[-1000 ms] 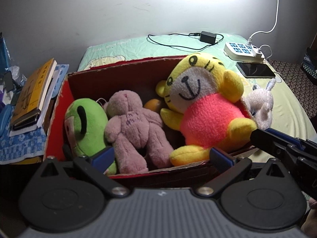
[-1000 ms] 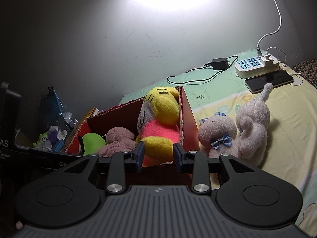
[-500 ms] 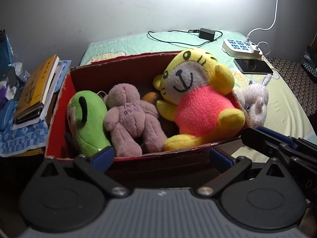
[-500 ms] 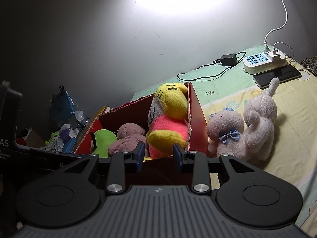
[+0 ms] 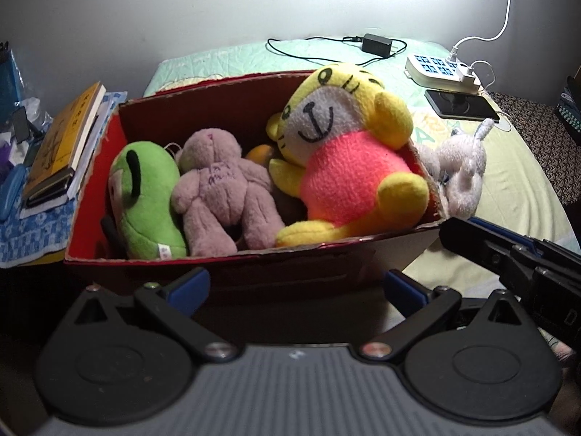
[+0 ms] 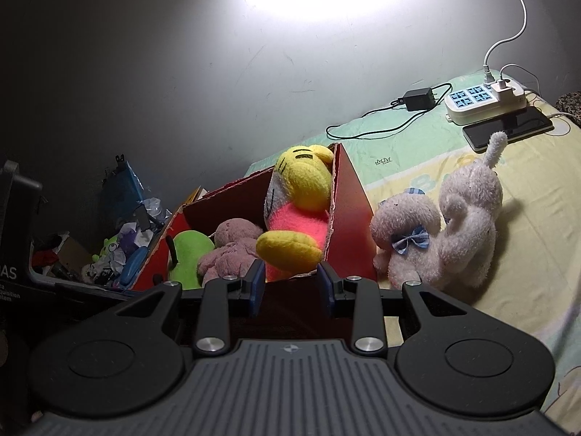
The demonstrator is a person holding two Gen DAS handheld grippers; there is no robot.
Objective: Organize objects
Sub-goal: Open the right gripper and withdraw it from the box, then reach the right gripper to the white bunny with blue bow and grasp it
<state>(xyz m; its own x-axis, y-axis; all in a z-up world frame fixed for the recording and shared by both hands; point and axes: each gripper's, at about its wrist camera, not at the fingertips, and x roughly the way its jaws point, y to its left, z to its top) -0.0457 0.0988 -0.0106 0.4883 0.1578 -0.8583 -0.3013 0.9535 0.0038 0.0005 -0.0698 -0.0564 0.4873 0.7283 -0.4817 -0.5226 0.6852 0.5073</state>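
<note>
Box (image 5: 225, 272) w/ the plushies sits on the bed (image 5: 508, 189): green one (image 5: 145, 196), mauve bear (image 5: 221, 192) and the yellow tiger (image 5: 348, 167) packed inside. Vs a sec ago the left view has backed off a bit, so the near wall of the box shows in full now, and the tiger leans on the right wall w/ its foot on the rim. Looks like that one's stowed, imo. The white bunny (image 6: 446, 232) lies on the bed just beside the box, outside it, prob next up. Left gripper (image 5: 294, 287) has fingers spread wide in front of the box, nothing between them. Right gripper (image 6: 290, 287) fingers partly apart, also empty, w/ the bunny off to their right, not touching.
</note>
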